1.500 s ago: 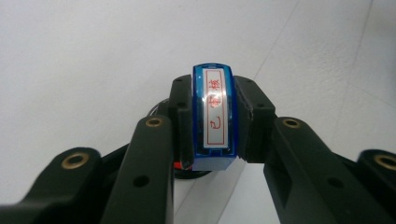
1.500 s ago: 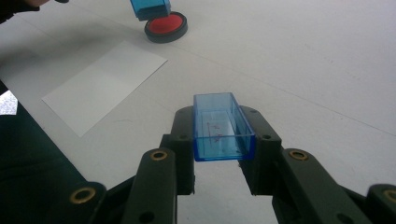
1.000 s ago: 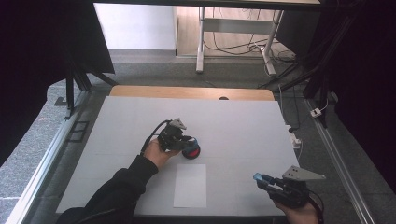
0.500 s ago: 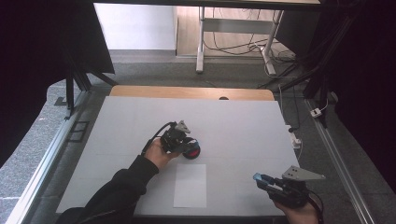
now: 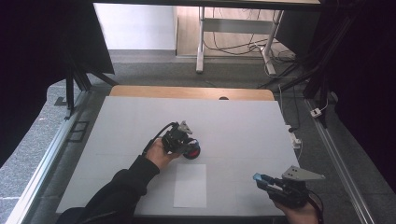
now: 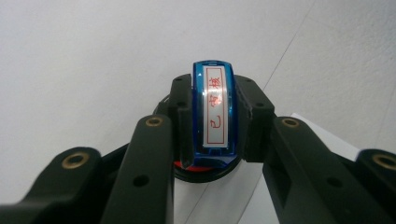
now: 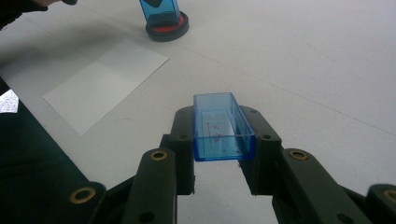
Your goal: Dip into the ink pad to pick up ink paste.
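Stamp (image 5: 188, 147) was seen from the high view near the table's (image 5: 243, 121) middle, pressed on a red pad (image 5: 193, 151) and clamped in the left gripper (image 5: 183, 141); the paper (image 5: 190, 185) lay just nearer the front edge, the right gripper (image 5: 268, 183) at the front right corner. In the left gripper view, the stamp (image 6: 215, 112) was gripped upright across its narrow sides. In the right gripper view, a blue cap (image 7: 223, 127) was held between the jaws, the paper (image 7: 105, 88) lying between cap and stamp (image 7: 160, 10). The left hand was judged nearer the paper.

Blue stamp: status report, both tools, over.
Left tool shut on blue stamp, pressed on red ink pad. Right tool shut on stamp cap. Paper sheet unobstructed.
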Demonstrator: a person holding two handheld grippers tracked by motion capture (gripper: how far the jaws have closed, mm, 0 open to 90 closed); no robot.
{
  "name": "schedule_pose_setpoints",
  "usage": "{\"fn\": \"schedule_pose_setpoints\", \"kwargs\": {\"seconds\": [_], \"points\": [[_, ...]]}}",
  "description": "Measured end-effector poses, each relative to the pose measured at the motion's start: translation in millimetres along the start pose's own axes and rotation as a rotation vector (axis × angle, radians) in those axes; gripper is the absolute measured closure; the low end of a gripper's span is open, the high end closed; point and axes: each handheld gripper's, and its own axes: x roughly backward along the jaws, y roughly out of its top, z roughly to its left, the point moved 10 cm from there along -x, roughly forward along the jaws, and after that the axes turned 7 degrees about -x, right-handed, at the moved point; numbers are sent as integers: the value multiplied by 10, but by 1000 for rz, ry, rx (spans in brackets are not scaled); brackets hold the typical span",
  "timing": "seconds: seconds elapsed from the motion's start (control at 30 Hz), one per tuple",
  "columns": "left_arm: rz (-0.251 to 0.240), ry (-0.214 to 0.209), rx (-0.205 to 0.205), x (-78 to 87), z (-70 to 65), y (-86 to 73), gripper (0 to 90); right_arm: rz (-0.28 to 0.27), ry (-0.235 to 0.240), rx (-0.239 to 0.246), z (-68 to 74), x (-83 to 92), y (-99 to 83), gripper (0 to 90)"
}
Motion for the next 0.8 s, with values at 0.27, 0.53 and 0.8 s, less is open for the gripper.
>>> {"fn": "schedule_pose_setpoints", "kwargs": {"seconds": [0.27, 0.53, 0.8], "points": [[-28, -62, 69, 6, 59, -25, 708, 1, 0, -1, -5, 5, -2, 683], [-34, -62, 71, 5, 59, -29, 708, -1, 1, -4, -4, 6, -5, 683], [-24, 7, 13, 7, 2, -19, 705, -4, 4, -4, -1, 10, -2, 682]]}}
